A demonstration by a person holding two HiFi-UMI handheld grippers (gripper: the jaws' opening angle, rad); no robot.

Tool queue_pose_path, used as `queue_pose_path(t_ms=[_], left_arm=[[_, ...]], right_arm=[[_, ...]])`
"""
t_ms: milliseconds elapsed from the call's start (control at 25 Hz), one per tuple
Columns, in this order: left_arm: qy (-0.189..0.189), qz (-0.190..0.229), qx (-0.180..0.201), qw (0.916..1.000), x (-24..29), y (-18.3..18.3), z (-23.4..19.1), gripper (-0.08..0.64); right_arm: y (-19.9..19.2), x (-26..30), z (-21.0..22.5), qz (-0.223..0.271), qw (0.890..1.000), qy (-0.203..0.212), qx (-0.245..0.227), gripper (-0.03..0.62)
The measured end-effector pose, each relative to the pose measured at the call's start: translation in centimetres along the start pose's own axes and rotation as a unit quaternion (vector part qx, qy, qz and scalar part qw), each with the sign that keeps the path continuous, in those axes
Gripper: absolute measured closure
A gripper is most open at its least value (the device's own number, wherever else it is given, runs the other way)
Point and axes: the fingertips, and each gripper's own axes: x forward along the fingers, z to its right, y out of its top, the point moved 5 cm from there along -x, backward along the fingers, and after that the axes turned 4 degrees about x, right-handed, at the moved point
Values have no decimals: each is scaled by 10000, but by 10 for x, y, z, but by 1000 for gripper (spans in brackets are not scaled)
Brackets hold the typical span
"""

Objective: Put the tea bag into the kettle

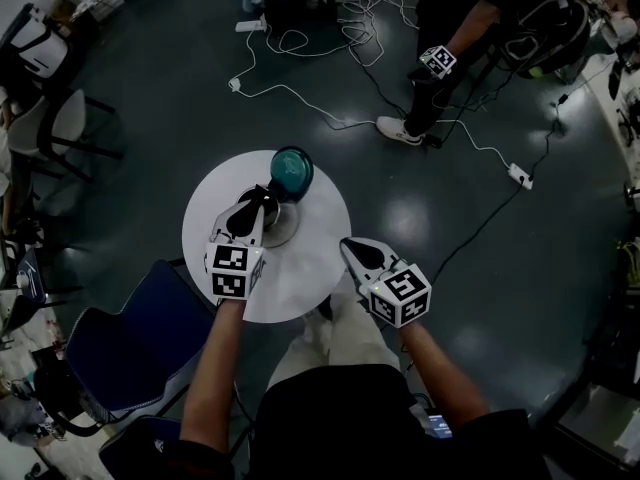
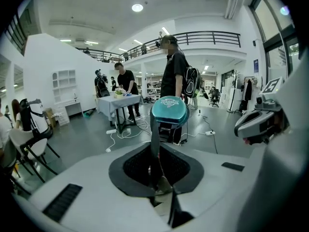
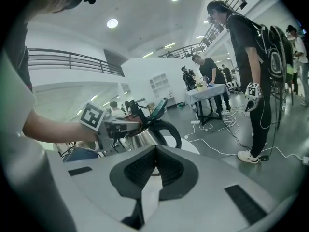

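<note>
Evidently the drop itself is the step at hand. Left of centre in the head view, the left claw (image 1: pixel 260 200) reaches across the table (image 1: pixel 300 283) to the top of the kettle (image 3: pixel 142 138). Its jaws are pressed nearly together on a small pale scrap low in the gap, which I take to be the tea bag (image 2: pixel 164 185). A dark strip rises from that gap toward the lid (image 2: pixel 169 111); I cannot tell whether it belongs to the kettle or to what is held.

To do this well, I would bring the tips squarely over the mouth and dip them a little before letting go, so the bag falls inside rather than onto the rim. They should also keep off the raised lid, since a knock could tip it shut.

The kettle is steel with a black handle and stands near the middle of the round white table, its teal lid tipped up and open. No view looks down into it, so I cannot say what it holds.

At the lower right edge of the table, the right claw (image 1: pixel 348 248) waits apart from the kettle, its jaws closed on nothing.
</note>
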Motion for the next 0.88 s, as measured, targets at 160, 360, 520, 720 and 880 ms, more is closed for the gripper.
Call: queue_pose_path(t_ms=[160,360,520,720,880], left_arm=[[-29,24,-69,10000,3,-1,1,482],[-13,24,-118,9999,1,-3,0,480],[43,99,-109,9999,-4,0,-2,480],[98,196,-99,9997,-13,6,-5,480],[115,223,-77,9997,-12,9,-4,482]], right_arm=[[-1,1,1,-25,10000,13,4,575],[0,2,1,-29,10000,31,-17,575],[-4,3,-1,-63,10000,44,-30,575],[-9,5,-7,-97,9999,70,-19,575],[-10,7,-5,-110,9999,88,-52,575]])
